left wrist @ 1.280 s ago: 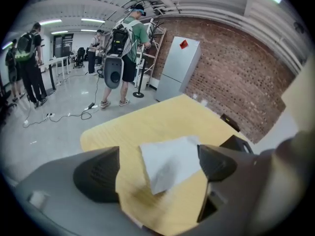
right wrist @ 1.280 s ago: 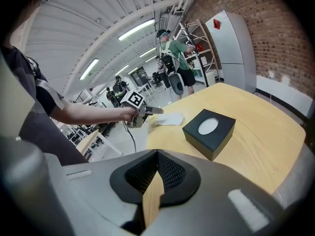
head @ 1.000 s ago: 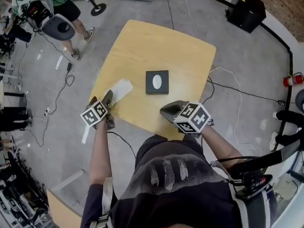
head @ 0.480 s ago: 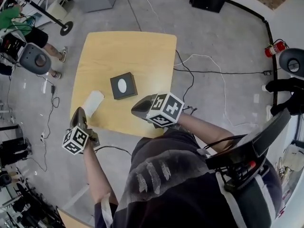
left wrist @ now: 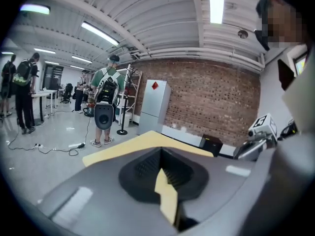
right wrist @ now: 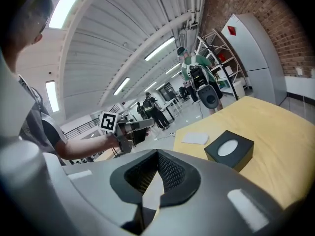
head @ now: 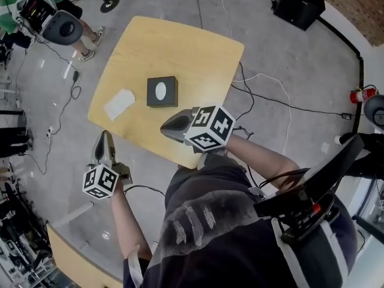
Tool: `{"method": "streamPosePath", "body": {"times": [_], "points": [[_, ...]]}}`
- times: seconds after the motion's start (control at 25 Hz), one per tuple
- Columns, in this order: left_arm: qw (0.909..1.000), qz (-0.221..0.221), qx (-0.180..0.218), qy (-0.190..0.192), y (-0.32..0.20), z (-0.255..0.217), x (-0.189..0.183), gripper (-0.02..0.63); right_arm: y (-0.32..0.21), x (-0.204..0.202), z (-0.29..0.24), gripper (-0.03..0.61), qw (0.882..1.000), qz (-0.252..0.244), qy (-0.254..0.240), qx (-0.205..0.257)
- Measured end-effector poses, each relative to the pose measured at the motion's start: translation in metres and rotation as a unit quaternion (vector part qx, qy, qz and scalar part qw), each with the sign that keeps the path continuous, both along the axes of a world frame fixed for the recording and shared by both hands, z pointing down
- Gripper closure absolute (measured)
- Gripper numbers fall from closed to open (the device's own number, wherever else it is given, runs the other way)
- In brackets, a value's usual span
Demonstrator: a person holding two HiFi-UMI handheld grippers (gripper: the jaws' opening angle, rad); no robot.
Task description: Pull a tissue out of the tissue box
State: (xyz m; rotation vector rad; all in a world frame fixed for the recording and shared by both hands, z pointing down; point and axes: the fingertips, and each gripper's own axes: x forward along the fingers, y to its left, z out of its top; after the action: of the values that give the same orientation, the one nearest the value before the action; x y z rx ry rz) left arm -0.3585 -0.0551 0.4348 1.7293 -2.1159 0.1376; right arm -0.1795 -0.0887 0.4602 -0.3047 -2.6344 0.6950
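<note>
Left tongs and right tongs both clamped shut, empty; tissue box sits above them, tissue lying at its left.

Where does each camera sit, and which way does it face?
Head view: on the person's head, facing steeply down at the table, tissue box and tissue; torso, arms, left gripper, right gripper show.
Left gripper view: on that gripper, along its shut jaws toward a brick wall; right gripper shows.
Right gripper view: on that gripper, toward the tissue box; left gripper shows.
Shared by all: the table.
</note>
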Motion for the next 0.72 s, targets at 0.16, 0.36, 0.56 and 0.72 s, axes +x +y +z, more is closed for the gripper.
{"method": "streamPosePath", "body": {"times": [0.16, 0.36, 0.56, 0.72], "points": [[0.9995, -0.005, 0.017, 0.024, 0.027, -0.009, 0.01, 0.614, 0.021, -0.007, -0.01, 0.58, 0.999, -0.036, -0.02, 0.005], [0.9994, 0.009, 0.013, 0.031, 0.039, -0.01, 0.027, 0.614, 0.035, -0.012, -0.011, 0.58, 0.998, -0.053, -0.023, 0.002], [0.9986, 0.011, 0.025, 0.044, 0.065, -0.009, 0.03, 0.614, 0.066, -0.023, -0.015, 0.58, 0.997, -0.074, -0.025, 0.009], [0.9976, 0.015, 0.051, 0.044, 0.092, -0.02, 0.026, 0.614, 0.097, -0.035, -0.021, 0.58, 0.996, -0.084, -0.023, 0.024]]}}
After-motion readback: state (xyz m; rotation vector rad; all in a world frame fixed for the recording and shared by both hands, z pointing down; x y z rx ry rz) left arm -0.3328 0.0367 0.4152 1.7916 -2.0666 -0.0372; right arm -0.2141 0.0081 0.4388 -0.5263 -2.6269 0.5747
